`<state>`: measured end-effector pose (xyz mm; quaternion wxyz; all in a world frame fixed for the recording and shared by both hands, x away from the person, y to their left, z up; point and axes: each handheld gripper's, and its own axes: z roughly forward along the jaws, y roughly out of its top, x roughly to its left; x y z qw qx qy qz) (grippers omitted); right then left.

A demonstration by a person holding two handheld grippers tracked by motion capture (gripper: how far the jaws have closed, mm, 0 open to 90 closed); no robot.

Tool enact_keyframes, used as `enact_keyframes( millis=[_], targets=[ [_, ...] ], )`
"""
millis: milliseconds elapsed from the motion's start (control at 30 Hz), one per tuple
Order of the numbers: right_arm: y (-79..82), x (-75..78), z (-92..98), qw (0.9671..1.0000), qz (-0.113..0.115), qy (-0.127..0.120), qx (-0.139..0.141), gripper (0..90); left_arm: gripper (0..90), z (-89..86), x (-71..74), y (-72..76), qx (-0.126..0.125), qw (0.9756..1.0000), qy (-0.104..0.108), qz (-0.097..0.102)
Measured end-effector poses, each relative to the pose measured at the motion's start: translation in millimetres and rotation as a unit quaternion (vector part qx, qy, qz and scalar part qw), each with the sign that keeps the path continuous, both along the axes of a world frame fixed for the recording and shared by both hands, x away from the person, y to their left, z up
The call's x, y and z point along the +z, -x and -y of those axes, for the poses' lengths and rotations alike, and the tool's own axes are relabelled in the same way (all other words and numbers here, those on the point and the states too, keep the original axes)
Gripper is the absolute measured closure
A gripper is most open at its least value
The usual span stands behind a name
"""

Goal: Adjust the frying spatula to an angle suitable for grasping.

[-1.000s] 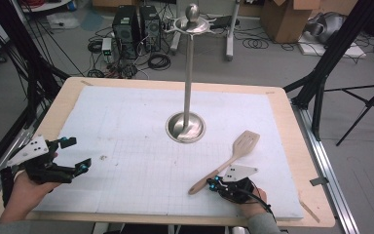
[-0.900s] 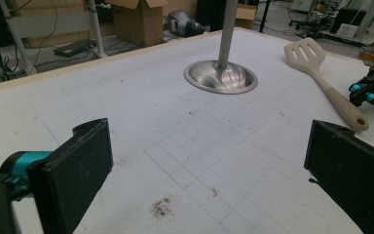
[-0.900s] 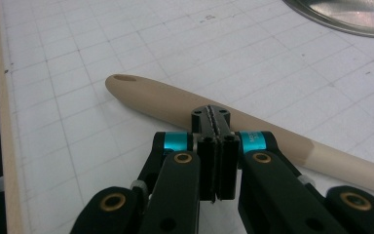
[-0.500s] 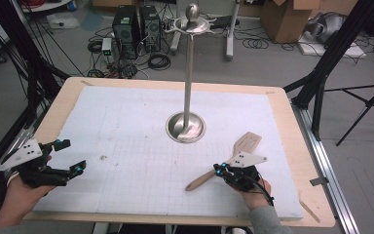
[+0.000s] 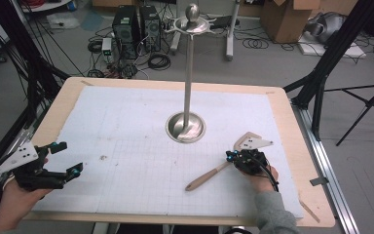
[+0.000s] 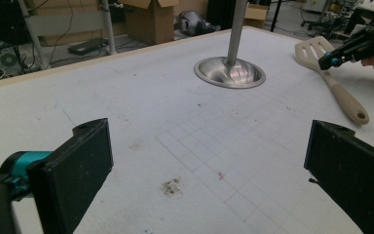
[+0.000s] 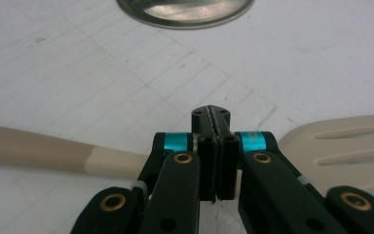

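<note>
1. Bearing everything, the table (image 5: 68, 105) is seen with a steel stand (image 5: 186, 127) upright near its middle.
2. Lying flat right of the stand's base, the spatula (image 5: 205, 177) is judged not yet grasped.
3. The left gripper (image 5: 63, 158) is held wide and idle.
4. The right gripper (image 7: 213, 127) is pinched closed, empty, above the spatula's neck; opening before lowering is called for.
</note>
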<state>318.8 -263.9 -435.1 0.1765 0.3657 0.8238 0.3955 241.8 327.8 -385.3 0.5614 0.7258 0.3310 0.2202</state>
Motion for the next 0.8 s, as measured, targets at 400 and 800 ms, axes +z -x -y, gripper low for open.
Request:
enact_keyframes(
  millis=[400,800],
  targets=[
    [-9.8,-8.6,-6.2,0.9994,-0.01,0.032,-0.001,90.0,4.1,-1.0,-2.1,-0.3,0.0,1.0,-0.002,-0.004],
    [-0.8,-5.3,-5.2,0.9987,-0.013,0.049,-0.004,90.0,4.1,0.9,-4.3,-3.2,-0.006,0.9999,0.001,-0.009]
  ],
)
